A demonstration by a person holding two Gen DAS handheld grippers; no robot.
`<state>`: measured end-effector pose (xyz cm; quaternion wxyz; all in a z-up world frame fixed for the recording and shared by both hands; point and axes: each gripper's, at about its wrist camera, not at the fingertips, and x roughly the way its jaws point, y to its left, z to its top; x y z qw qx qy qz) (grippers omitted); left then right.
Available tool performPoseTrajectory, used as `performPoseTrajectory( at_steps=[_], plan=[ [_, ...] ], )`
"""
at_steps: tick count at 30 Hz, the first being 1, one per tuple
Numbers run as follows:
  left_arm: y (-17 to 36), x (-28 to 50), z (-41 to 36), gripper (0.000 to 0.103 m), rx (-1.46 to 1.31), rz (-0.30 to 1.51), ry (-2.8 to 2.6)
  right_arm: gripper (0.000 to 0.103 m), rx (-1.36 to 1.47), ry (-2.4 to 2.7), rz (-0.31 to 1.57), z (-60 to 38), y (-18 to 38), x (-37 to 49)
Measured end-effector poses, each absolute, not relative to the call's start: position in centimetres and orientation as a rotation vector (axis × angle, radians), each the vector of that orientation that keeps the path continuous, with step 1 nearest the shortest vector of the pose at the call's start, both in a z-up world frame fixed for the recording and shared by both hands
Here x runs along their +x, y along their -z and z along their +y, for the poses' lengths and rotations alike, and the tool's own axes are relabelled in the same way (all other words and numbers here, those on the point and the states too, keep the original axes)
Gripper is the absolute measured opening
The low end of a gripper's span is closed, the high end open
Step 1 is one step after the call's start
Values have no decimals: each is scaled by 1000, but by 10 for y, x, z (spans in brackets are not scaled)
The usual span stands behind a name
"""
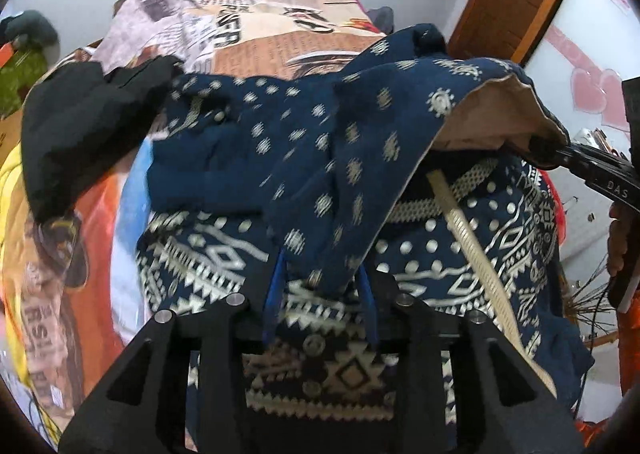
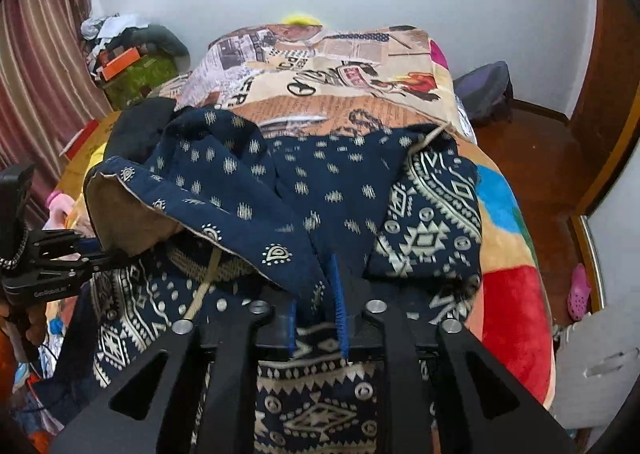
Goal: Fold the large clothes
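Navy garment: a large dark-blue cloth garment printed with cream dots and geometric bands lies spread over the near part of the bed, reaching towards its near edge; a cream woven drawstring lies across its waist.
Folded flap: one dotted portion is lifted and turned over the rest, its plain tan underside showing.
Left gripper: the black left gripper, blue-padded, points steeply down at the garment; a point of dotted cloth hangs between its fingers, which stand somewhat spread, and whether the pads press on it cannot be told.
Right gripper: the black right gripper has a fold of the dotted cloth between its blue-padded fingers, which stand close together; whether they pinch it cannot be told.
Cross view: in the left wrist view the right gripper's tip sits at the raised edge of the flap; in the right wrist view the left gripper lies just beside the tan underside.
Bed: a multicoloured fleece blanket with newsprint and cartoon pictures covers the bed.
Black cloth: a plain black garment lies at the bed's left edge, touching the navy one.
Floor: reddish-brown wood beside the bed's right edge.
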<state>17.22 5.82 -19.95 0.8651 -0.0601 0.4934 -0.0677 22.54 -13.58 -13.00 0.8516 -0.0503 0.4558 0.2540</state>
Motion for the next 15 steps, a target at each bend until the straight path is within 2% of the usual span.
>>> performPoseTrajectory(
  at_steps=[5,9,13,15],
  plan=[
    [189,162,72,35,-128,1008,94,21,-125,-540,973,-141,120,216],
    [160,155,82,35,-129,932,69,24,-96,-547,942,-148,103,213],
    [132,156,93,46,-125,833,43,25,-59,-547,877,-153,81,214],
    [122,162,97,50,-113,795,23,29,-45,-543,847,-153,72,219]
  ],
)
